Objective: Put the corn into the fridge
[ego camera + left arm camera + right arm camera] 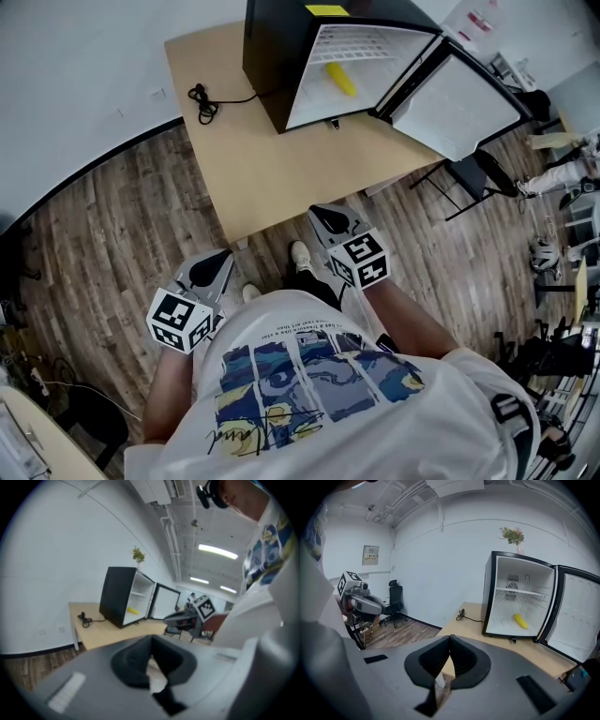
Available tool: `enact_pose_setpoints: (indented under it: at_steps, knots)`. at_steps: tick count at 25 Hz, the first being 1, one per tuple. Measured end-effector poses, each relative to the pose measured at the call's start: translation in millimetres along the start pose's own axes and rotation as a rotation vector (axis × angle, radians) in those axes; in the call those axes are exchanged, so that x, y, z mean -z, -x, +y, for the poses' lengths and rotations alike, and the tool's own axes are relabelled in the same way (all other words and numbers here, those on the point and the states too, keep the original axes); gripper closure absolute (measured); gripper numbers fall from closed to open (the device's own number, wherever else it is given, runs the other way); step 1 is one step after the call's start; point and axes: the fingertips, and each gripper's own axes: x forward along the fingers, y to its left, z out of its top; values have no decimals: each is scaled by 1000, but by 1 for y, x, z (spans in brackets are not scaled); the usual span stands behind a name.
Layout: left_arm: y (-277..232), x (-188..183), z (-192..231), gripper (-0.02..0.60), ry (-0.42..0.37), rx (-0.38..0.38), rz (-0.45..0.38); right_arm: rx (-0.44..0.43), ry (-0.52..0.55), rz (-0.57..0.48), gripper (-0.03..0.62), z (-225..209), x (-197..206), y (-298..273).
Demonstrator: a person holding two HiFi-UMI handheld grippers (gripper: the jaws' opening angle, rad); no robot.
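- Corn (pixel 340 79) lies on the white floor of the fridge (pixel 272 66), right of centre and back from the front lip. The placing itself looks done.
- The fridge stands at the far end of the tabletop (pixel 253 169). Its door (pixel 459 103) is swung wide to the right, and a black cable (pixel 202 101) is coiled to its left.
- The left gripper (pixel 223 258) is held close to the body, well short of the tabletop. Its fingers (pixel 140 656) are pressed together with nothing between them.
- The right gripper (pixel 325 216) hangs just over the near edge of the tabletop. Its fingers (pixel 461 656) are also closed and empty.
- What is probably left is closing the door, though the task does not ask for it. If so, the right gripper is the better choice, since it is on the door's side.
- To do that well, keep the fingers closed and use them as a blunt pusher. Meet the outer face of the door near its free edge and swing it round slowly.
- Push gently at the end, because a hard shove could jolt the fridge and send the round corn rolling.
- The left gripper can keep back, away from the cable.
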Motion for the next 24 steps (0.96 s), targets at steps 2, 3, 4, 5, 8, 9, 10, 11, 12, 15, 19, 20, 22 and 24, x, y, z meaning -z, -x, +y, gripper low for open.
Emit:
enact_pose_setpoints:
  at_steps: [2,3,4,5,8,9,10,11,12,15,19,20,22,24]
  knots:
    - [-1,0,-1,572,-3,5,2,6,2,2,582,-2,2,2]
    - [-2,1,-2,572,-4,6,4,9,1,3,582,-2,3,3]
    - [-2,2,-2,572,-4,7,6,12,1,2,582,-3,4,4]
    - [-3,2,-2,572,-5,8,8,13,0,1,582,-4,4,4]
    - [-5,3,-3,572,-3,9,12,16,-2,-2,582,-7,4,5]
    - [-6,3,-3,572,-4,9,12,16,-3,-3,582,-8,4,5]
    - [-6,2,-2,572,-4,9,12,17,-4,-4,582,-9,4,4]
    - [-7,1,-2,572,-5,8,12,17,-5,-5,582,-10,4,4]
    - [-7,1,-2,572,-5,7,11,17,-6,-6,582,-11,3,3]
    - [-10,-1,0,572,-4,1,11,16,-6,-7,582,-15,3,0]
    - [-15,-2,6,572,5,-10,20,7,-6,-8,582,-21,0,-6]
    - [-17,-3,6,572,6,-10,21,6,-4,-7,582,-24,-1,-7]
    - [-23,-6,7,572,5,-9,20,7,0,-7,583,-31,-3,-9]
    - [-30,-10,9,572,2,-7,19,10,3,-9,583,-39,-6,-12]
